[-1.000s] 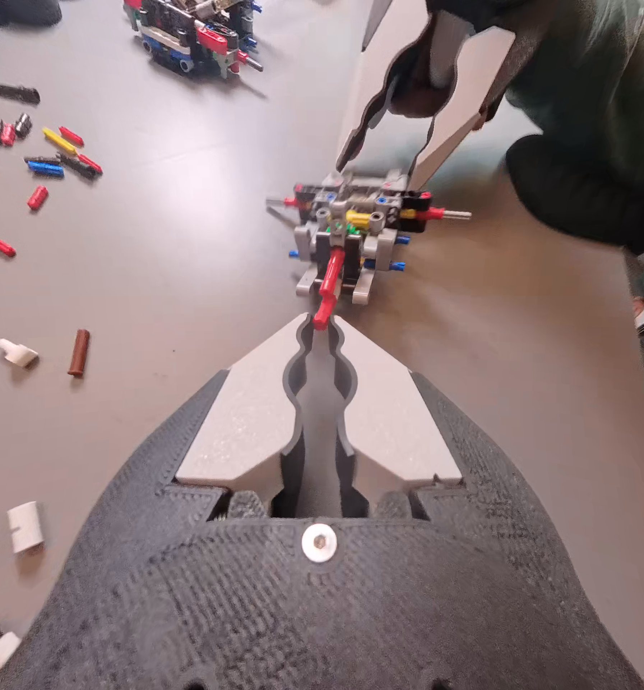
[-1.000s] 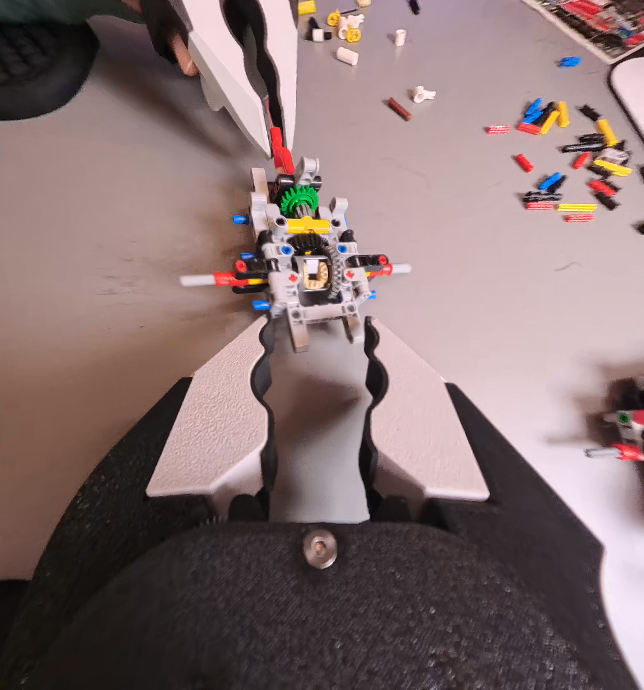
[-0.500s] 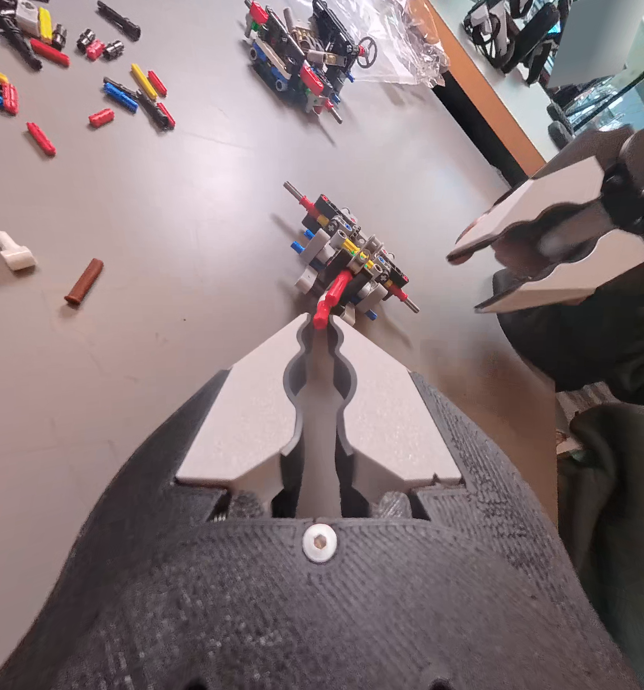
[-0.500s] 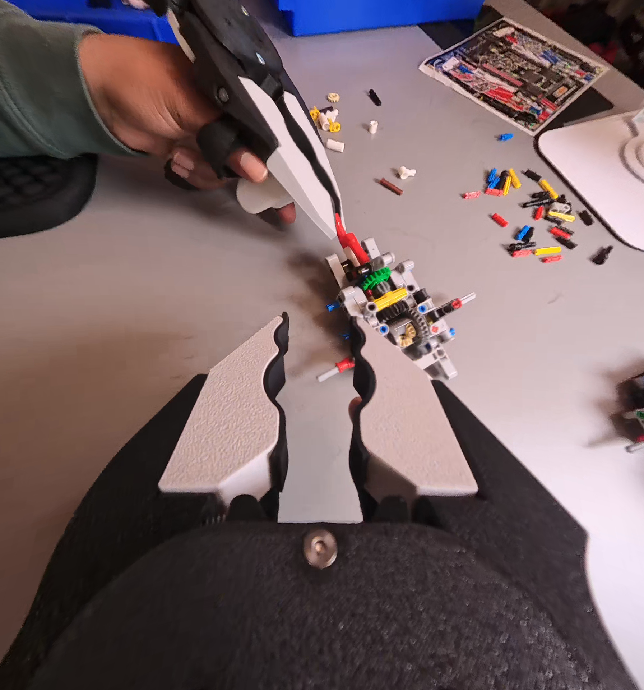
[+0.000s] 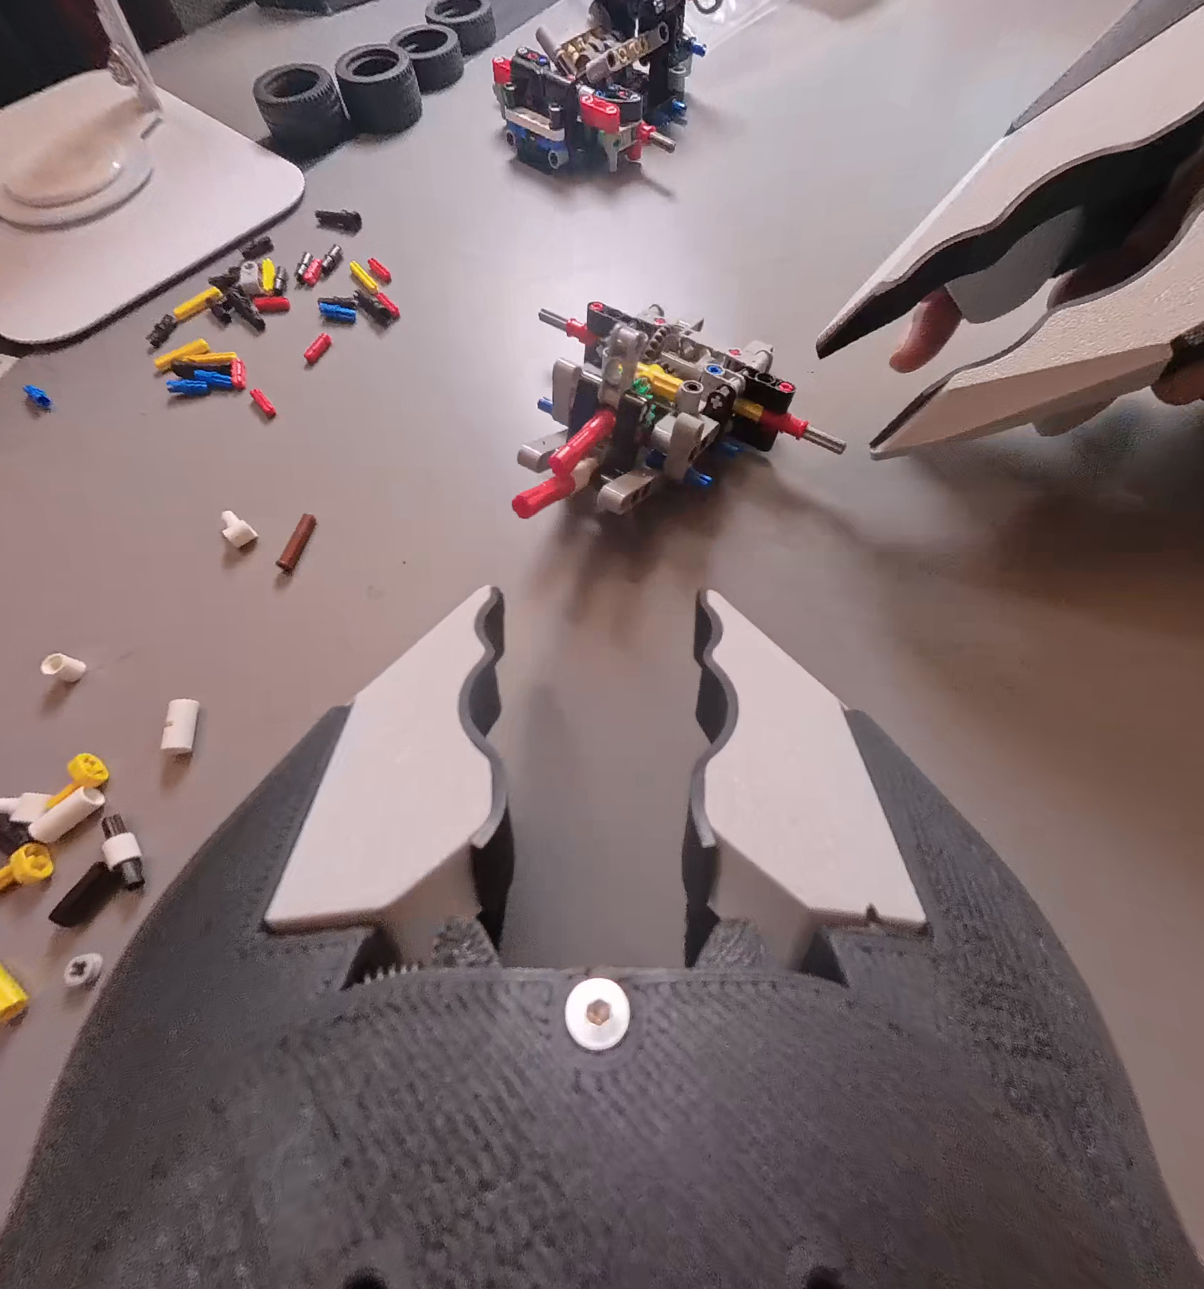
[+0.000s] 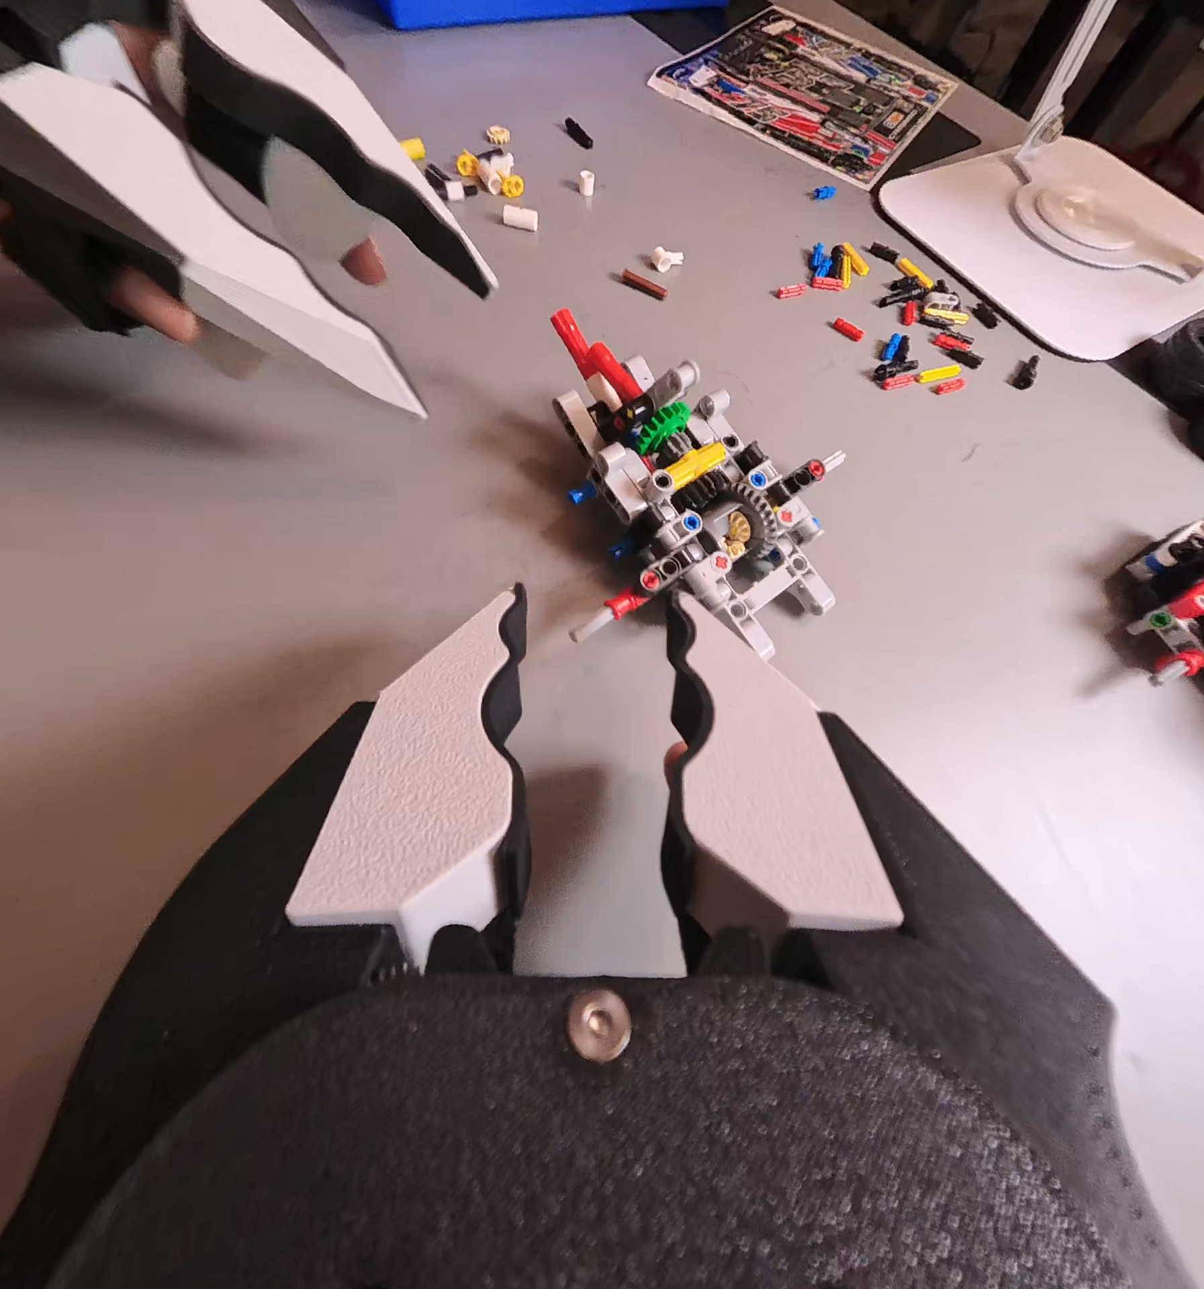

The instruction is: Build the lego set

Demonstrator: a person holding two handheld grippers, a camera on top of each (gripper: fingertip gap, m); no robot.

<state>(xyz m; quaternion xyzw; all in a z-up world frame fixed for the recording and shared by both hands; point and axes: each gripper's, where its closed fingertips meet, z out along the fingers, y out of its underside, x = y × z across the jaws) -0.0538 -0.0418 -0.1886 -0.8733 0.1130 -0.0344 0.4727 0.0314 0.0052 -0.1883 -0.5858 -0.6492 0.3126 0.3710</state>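
Observation:
A small grey brick-built gear assembly (image 5: 662, 404) with gears, yellow and blue parts and a red shaft (image 5: 564, 464) sticking out lies on the grey table (image 5: 445, 488). It also shows in the right wrist view (image 6: 696, 488). My left gripper (image 5: 599, 607) is open and empty, drawn back from the red shaft. My right gripper (image 6: 595, 607) is open and empty, just short of the assembly's grey axle end (image 6: 602, 617). Each gripper shows in the other's view, the right one (image 5: 857, 397) and the left one (image 6: 452, 349), both open.
Loose small pins (image 5: 271, 321) lie at the left, white and yellow parts (image 5: 62, 830) nearer. A second brick model (image 5: 585, 104), black tyres (image 5: 368, 84), a white stand base (image 5: 96, 209) and a printed booklet (image 6: 801, 91) lie farther off.
My left gripper was shut on the red shaft; it has opened, let go and pulled back. The assembly turned on the table. My right gripper stayed open and drew off to the side.

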